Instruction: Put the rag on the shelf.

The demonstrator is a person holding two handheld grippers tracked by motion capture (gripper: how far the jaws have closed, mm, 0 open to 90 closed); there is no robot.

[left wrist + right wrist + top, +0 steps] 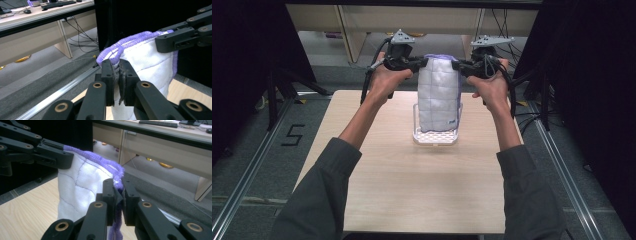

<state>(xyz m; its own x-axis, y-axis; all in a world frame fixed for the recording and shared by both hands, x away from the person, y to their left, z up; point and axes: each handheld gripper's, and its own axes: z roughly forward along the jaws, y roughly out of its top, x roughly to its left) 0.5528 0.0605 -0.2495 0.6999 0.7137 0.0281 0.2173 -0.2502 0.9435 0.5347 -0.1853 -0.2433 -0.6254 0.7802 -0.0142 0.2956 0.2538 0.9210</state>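
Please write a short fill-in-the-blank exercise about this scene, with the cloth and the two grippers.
1. The quilted white cloth has a border of ____ colour.
2. The left gripper and the right gripper pinch the cloth at its two ____ corners.
3. The cloth hangs over a white ____ with a perforated floor.
4. This sits on a ____ table.

Missing words: purple; top; basket; wooden

Person: dark grey-green sleeves [319,192]. Left gripper [424,62] and right gripper [458,66]: black linked fingers [108,75] with brass-coloured pivots, grey three-cornered top plates, black trailing cables.
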